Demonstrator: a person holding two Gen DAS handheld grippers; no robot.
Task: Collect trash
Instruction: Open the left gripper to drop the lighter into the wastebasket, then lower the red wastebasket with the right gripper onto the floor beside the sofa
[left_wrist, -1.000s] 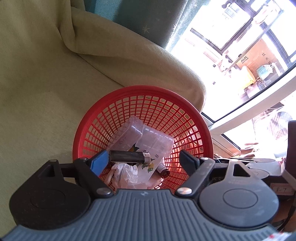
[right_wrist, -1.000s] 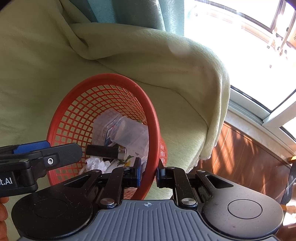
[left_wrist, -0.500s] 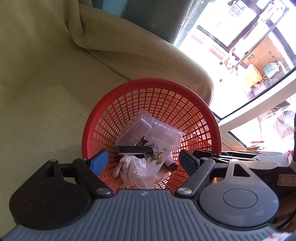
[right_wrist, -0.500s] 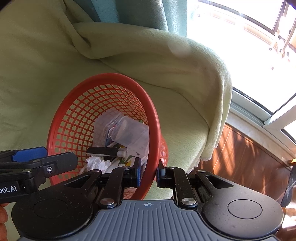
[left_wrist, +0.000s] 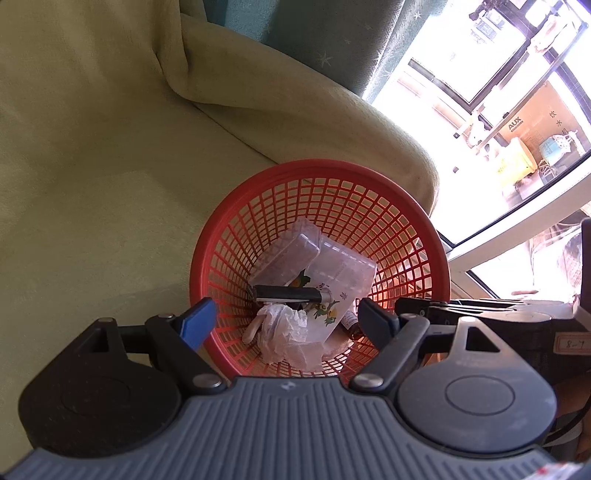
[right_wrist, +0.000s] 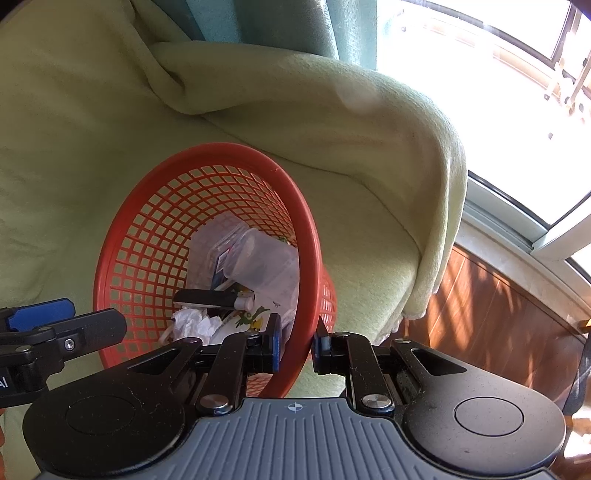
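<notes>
My right hand-held gripper (right_wrist: 296, 347) pinches the rim of the round red plastic mesh basket (right_wrist: 155, 206), which lies tilted on the pale green blanket-covered sofa (right_wrist: 74, 122). My left hand-held gripper (left_wrist: 284, 319) gapes wide and empty at its mouth. Inside, toward 6 o'clock, a black cylindrical lighter (left_wrist: 286, 292) lies over crumpled white tissue (left_wrist: 284, 325), with clear plastic boxes (left_wrist: 328, 262) behind.

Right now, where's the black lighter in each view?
Left wrist: black lighter lies crosswise low in the red basket, just above the crumpled tissue.
Right wrist: lower centre, above the tissue.
Shared landmark: the basket's red rim, pinched by the right tongs.
</notes>
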